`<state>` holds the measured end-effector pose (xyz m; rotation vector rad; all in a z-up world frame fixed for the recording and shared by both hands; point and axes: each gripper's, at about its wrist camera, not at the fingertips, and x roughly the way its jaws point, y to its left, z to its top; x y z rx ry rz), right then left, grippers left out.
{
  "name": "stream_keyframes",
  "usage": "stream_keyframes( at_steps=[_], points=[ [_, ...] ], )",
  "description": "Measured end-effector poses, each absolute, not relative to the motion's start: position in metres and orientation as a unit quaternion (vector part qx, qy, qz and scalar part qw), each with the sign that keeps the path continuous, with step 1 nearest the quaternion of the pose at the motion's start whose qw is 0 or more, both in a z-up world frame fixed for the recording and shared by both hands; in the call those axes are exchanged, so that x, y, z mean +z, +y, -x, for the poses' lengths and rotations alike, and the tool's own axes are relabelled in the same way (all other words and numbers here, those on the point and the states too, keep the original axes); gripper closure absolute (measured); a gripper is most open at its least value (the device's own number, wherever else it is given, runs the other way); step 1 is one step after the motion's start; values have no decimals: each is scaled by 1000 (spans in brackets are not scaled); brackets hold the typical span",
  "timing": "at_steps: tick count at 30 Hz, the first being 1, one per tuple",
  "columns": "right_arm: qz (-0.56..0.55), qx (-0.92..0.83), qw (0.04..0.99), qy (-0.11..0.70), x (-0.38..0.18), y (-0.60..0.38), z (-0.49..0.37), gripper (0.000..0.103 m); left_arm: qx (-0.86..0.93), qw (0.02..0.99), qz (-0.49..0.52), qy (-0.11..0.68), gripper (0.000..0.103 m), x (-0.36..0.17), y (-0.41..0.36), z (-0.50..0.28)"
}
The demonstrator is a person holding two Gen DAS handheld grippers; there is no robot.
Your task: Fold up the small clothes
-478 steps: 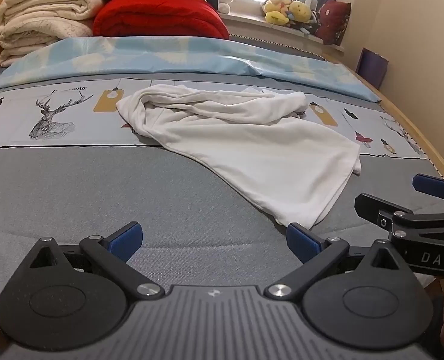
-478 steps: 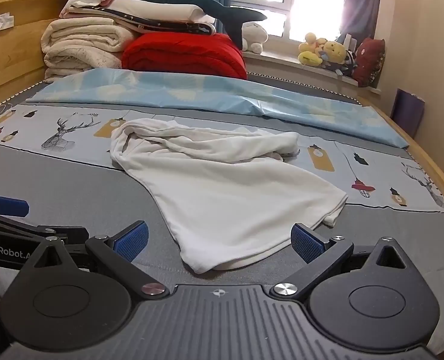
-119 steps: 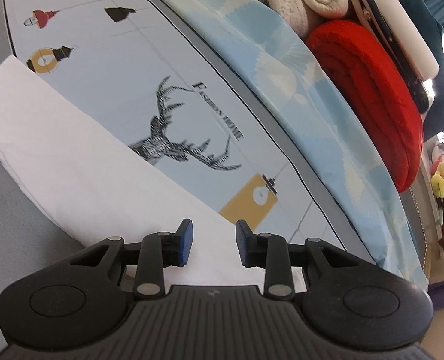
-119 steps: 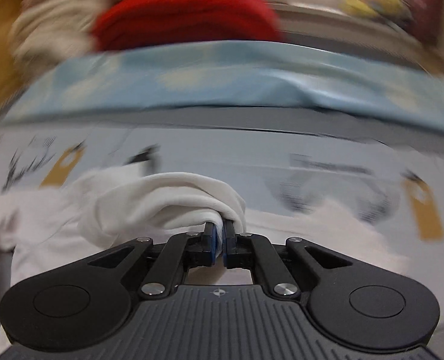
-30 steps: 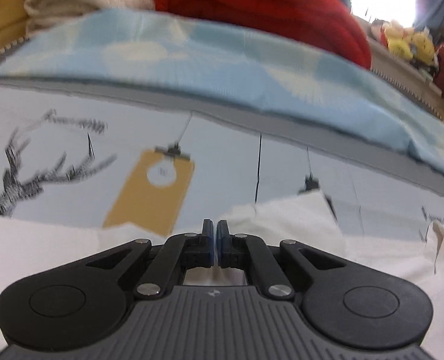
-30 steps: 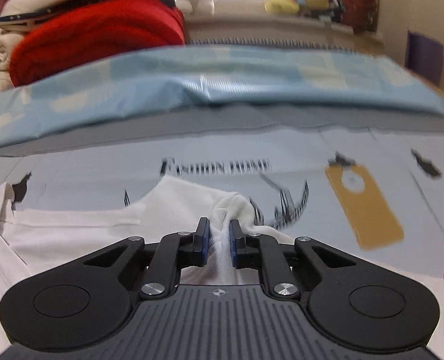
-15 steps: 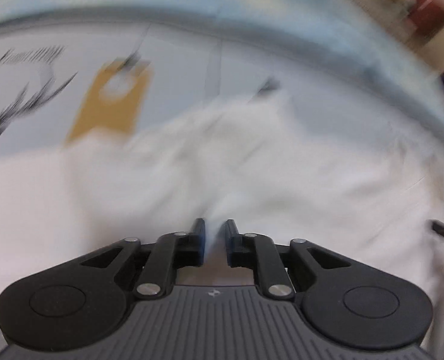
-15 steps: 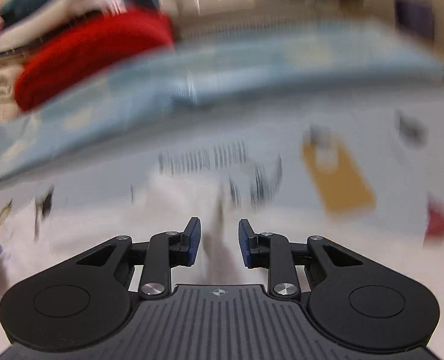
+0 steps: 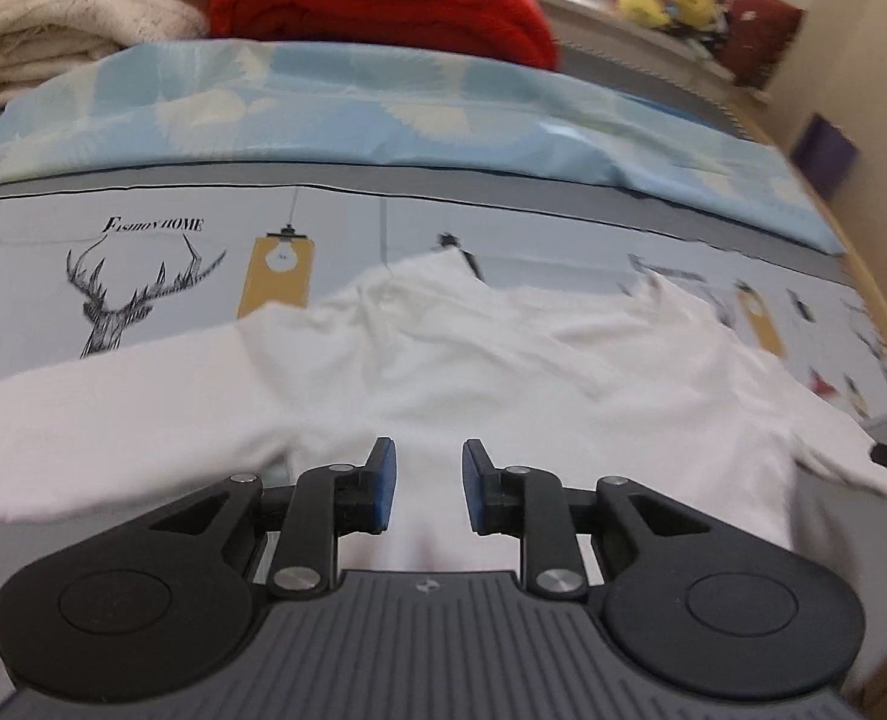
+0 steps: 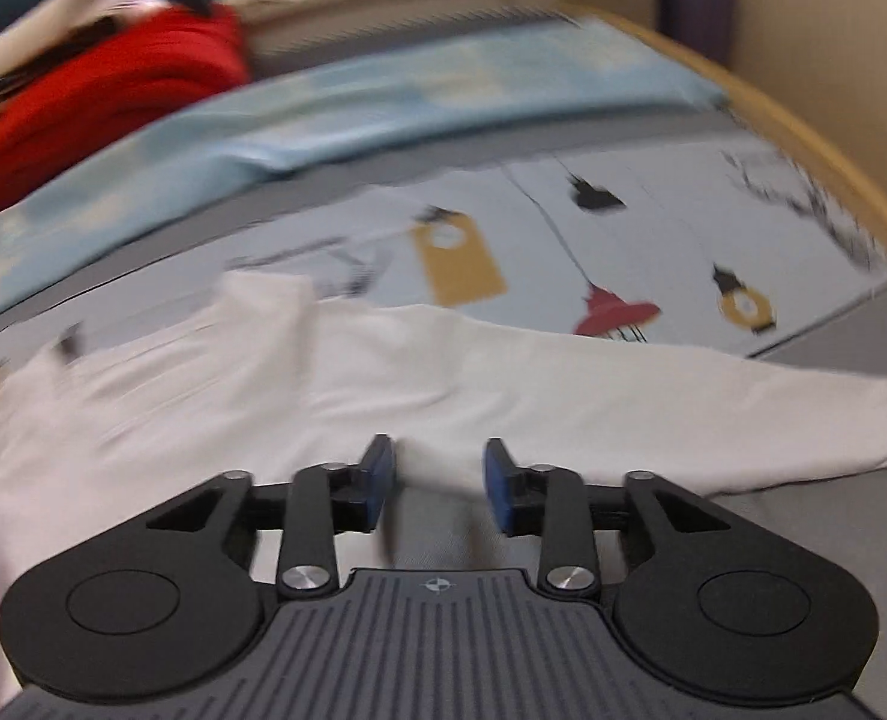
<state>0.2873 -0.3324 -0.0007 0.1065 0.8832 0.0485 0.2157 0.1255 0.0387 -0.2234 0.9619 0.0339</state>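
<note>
Left wrist view shows the white shirt [image 9: 473,372] spread flat on the printed bed sheet [image 9: 347,228], its long axis running side to side across the bed: one sleeve reaches off to the left, the other to the right, and the collar end points away toward the light blue quilt [image 9: 383,102]. The left gripper [image 9: 424,483] hovers over the shirt's near middle with its blue-padded fingers [image 9: 381,483] apart and nothing between them. A second ago those fingers were pressed together on the fabric, and half a second ago only slightly parted; the gap is wider now, and the cloth has dropped flat.

From the right wrist (blurred by motion), the right gripper [image 10: 437,480] likewise has its fingers [image 10: 499,486] spread, wider than half a second ago, over the shirt's near edge [image 10: 503,384], with the right sleeve stretching off to the right.

Printed on the sheet above a deer drawing [image 9: 125,300] are the words "Fashion HOME". A red blanket [image 9: 377,0] and cream blankets [image 9: 71,6] are stacked beyond the quilt.
</note>
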Motion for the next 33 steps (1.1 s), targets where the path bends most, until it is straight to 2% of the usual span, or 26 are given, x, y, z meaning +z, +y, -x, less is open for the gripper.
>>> stream_keyframes(
  at_steps=[4,7,9,11,16,18,19,20,21,24,26,30,31,32,33],
  points=[
    [-64,66,901,423,28,-327,-218,57,2,880,106,464,77,45,118,-137],
    [-77,70,898,427,29,-334,-170,54,6,873,119,472,76,27,118,-85],
    [-80,70,894,436,15,-338,-140,53,16,862,130,489,75,0,120,-55],
    [-70,56,881,464,-3,-339,-123,53,39,823,147,548,75,-31,127,-36],
    [-41,51,858,509,-42,-340,-105,53,51,789,164,590,70,-76,144,-10],
    [-30,44,850,524,-59,-344,-99,53,69,780,148,604,70,-75,146,-6],
    [-31,37,842,537,-66,-347,-96,53,66,789,146,593,67,-68,146,-4],
    [-40,30,839,542,-71,-349,-94,53,59,798,153,580,58,-63,146,-1],
    [-54,25,838,542,-73,-352,-92,53,51,804,166,568,53,-61,147,2],
    [-74,20,830,553,-80,-350,-92,53,44,807,196,556,51,-75,146,10],
    [-61,27,828,557,-84,-342,-91,53,57,788,193,582,55,-91,144,10],
    [-39,23,827,561,-87,-336,-93,56,33,799,173,575,56,-90,137,8],
    [-45,22,827,561,-88,-338,-92,61,32,796,170,580,65,-93,137,8],
    [-49,25,826,561,-89,-341,-91,76,31,791,161,589,82,-96,136,7],
    [-50,26,827,559,-89,-342,-90,93,33,791,151,592,91,-97,136,7]
  ],
)
